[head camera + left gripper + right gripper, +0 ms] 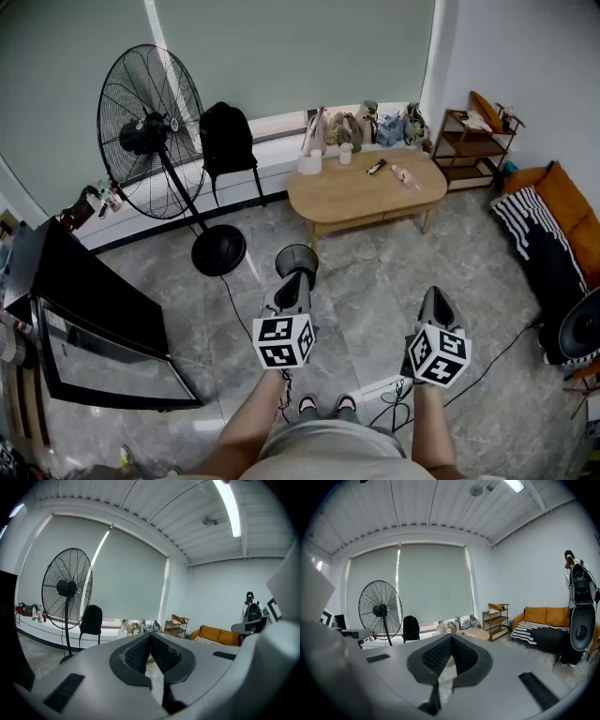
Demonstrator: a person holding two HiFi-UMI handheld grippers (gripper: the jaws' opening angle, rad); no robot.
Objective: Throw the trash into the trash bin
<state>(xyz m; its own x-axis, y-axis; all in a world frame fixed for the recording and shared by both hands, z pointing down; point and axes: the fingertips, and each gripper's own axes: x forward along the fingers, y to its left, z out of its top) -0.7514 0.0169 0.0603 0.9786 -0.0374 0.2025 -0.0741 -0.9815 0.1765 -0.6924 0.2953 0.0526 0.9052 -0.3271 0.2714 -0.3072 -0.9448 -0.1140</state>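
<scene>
A black mesh trash bin (pixel 292 253) stands on the floor in front of a low wooden table (pixel 349 195). On the table lie a black item (pixel 376 167), a crumpled clear wrapper (pixel 405 176), a white cup (pixel 346 153) and a white roll (pixel 309 162). My left gripper (pixel 298 279) is held level just short of the bin and hides its near side; its jaws are shut and hold nothing (pixel 150 638). My right gripper (pixel 434 302) hangs over bare floor to the right, also shut and holding nothing (pixel 452 640). The table (pixel 477 633) shows beyond its jaws.
A large standing fan (pixel 150 131) with a round base (pixel 218 250) and a black backpack (pixel 228 139) stand at the left back. A dark screen (pixel 94 319) is at the near left. A shelf (pixel 478 141), an orange sofa (pixel 564 202) and a speaker (pixel 581 328) line the right. Cables (pixel 487 361) cross the floor.
</scene>
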